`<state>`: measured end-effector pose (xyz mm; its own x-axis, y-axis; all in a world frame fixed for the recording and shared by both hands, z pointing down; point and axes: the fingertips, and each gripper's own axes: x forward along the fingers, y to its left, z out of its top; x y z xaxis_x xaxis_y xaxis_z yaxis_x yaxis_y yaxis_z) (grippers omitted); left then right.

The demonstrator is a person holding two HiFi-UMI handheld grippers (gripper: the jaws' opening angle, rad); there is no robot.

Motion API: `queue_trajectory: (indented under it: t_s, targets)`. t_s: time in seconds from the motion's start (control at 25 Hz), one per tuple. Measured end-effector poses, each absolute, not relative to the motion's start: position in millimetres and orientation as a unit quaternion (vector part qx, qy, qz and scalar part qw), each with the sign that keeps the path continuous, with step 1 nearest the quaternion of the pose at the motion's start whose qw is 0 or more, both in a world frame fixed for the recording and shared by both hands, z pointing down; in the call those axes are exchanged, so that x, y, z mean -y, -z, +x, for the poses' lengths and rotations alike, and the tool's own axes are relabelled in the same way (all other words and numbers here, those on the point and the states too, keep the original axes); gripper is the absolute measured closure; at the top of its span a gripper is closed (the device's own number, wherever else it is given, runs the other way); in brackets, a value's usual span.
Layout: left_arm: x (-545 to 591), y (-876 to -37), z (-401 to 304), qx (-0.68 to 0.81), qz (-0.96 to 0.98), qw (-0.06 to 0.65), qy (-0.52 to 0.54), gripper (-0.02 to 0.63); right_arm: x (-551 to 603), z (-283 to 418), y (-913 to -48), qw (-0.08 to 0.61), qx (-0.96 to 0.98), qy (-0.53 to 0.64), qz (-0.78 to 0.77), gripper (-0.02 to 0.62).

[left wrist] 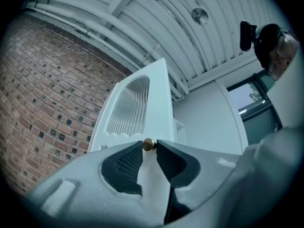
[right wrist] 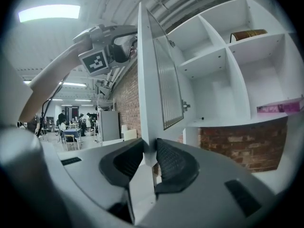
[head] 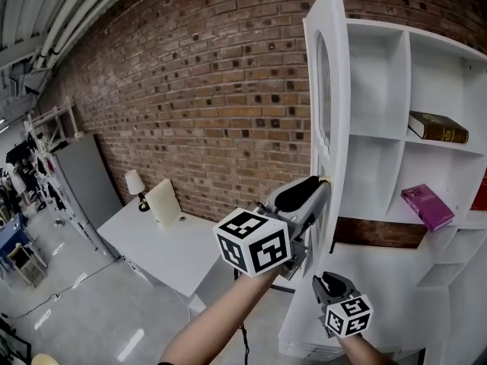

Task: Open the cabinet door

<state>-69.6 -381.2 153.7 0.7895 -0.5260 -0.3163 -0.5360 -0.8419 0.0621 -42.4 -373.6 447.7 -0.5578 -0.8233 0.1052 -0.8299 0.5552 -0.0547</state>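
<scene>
The white cabinet door (head: 331, 90) with a ribbed glass panel stands swung out, its edge toward me. My left gripper (head: 323, 185) reaches it at mid height, and its tips close on the small brass knob (left wrist: 148, 144); in the left gripper view the left gripper (left wrist: 148, 146) has the knob pinched between both pads. My right gripper (head: 319, 280) sits lower on the same door. In the right gripper view the right gripper (right wrist: 148, 148) has the door's (right wrist: 149, 80) free edge filling the gap between its pads, and the left gripper (right wrist: 130, 44) shows higher up.
Open white shelves (head: 384, 139) behind the door hold a brown book (head: 437, 128) and a pink book (head: 426, 206). A brick wall (head: 198, 105) runs left. A white desk (head: 163, 249) with a small lamp (head: 135, 182) stands below left, and a grey cabinet (head: 84, 188) beyond it.
</scene>
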Motion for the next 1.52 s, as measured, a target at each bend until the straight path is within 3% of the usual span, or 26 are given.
queue_trajectory:
  t_s: [1.52]
  targets:
    - [396.0,-152.0,-129.3,-0.155,-0.978,0.006,-0.141,0.508,380.4,-109.0,-446.2,0.0,0.818,-0.05,0.573,0.511]
